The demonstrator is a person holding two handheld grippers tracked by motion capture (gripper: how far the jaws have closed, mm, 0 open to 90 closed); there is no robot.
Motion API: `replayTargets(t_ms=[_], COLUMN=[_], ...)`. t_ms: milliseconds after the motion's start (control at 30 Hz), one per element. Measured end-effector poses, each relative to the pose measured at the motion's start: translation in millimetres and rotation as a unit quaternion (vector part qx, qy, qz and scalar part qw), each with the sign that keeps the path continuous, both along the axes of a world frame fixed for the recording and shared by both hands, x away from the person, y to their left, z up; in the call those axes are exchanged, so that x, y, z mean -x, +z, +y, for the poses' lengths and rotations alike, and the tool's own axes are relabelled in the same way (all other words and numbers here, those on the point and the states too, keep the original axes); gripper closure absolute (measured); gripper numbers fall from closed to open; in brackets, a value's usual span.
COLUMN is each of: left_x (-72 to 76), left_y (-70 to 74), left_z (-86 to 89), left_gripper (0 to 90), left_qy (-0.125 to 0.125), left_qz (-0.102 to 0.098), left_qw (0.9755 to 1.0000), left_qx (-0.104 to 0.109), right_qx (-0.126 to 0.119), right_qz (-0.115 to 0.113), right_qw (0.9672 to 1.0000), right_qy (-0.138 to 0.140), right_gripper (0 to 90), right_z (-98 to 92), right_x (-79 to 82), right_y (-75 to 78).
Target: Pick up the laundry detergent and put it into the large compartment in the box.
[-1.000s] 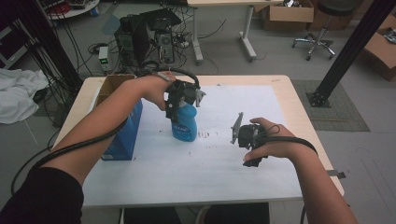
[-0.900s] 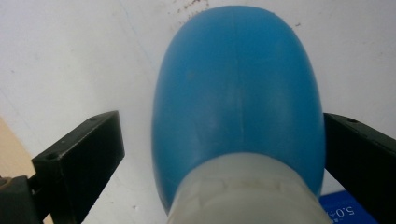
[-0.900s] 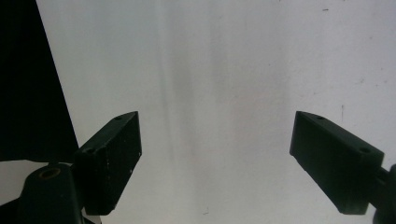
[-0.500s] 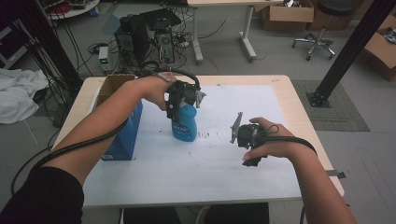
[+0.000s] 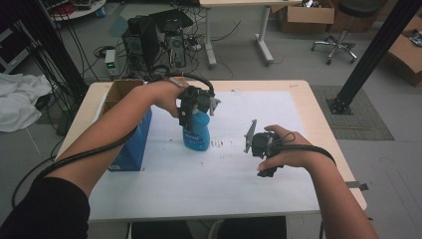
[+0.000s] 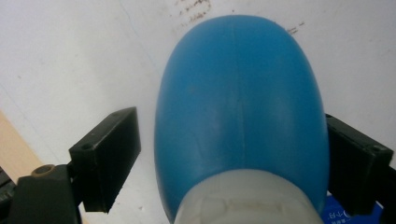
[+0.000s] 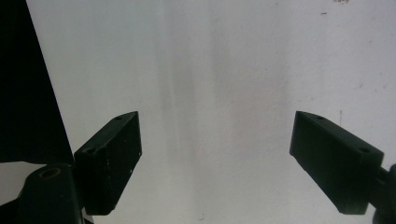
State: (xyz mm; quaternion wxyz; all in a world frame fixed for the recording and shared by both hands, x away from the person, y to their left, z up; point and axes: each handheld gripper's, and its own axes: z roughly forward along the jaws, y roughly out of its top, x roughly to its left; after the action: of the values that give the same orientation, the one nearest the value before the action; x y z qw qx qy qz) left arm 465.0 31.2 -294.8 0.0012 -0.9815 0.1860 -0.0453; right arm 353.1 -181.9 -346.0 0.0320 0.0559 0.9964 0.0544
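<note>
The left gripper [image 5: 191, 122] has just been closing its jaws around the blue bottle [image 5: 195, 134], one pad touching, the other just clear. The bottle stands on the white sheet [image 5: 224, 169]; its label is unreadable. The right gripper [image 5: 251, 137] hovers open.

Worktop [image 5: 318, 112]: pale wood edge, covered by a white sheet [image 5: 209, 174] with small dark smudges near centre. Blue bottle [image 5: 195, 134] stands upright on the sheet, centre-left. Blue carton [image 5: 130, 149], open-topped, sits at the left edge.
</note>
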Motion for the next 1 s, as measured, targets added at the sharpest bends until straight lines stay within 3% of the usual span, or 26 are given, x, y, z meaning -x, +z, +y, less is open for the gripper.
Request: replayTargets(t_ms=[533, 1000], left_x=[0.6, 1.6], left_y=[1.1, -1.2], left_z=[-2.8, -3.3], left_gripper=[16.6, 24.7], left_qy=[0.0, -0.001], left_qz=[0.0, -0.002], left_qw=[1.0, 1.0], left_qx=[-0.001, -0.009], right_qx=[-0.001, 0.0], right_qz=[-0.004, -0.006], right_qw=[1.0, 1.0], right_qy=[-0.004, -0.003], right_gripper=[16.8, 16.9], right_z=[-1.3, -0.9], right_x=[-0.4, -1.6], right_y=[0.5, -0.7])
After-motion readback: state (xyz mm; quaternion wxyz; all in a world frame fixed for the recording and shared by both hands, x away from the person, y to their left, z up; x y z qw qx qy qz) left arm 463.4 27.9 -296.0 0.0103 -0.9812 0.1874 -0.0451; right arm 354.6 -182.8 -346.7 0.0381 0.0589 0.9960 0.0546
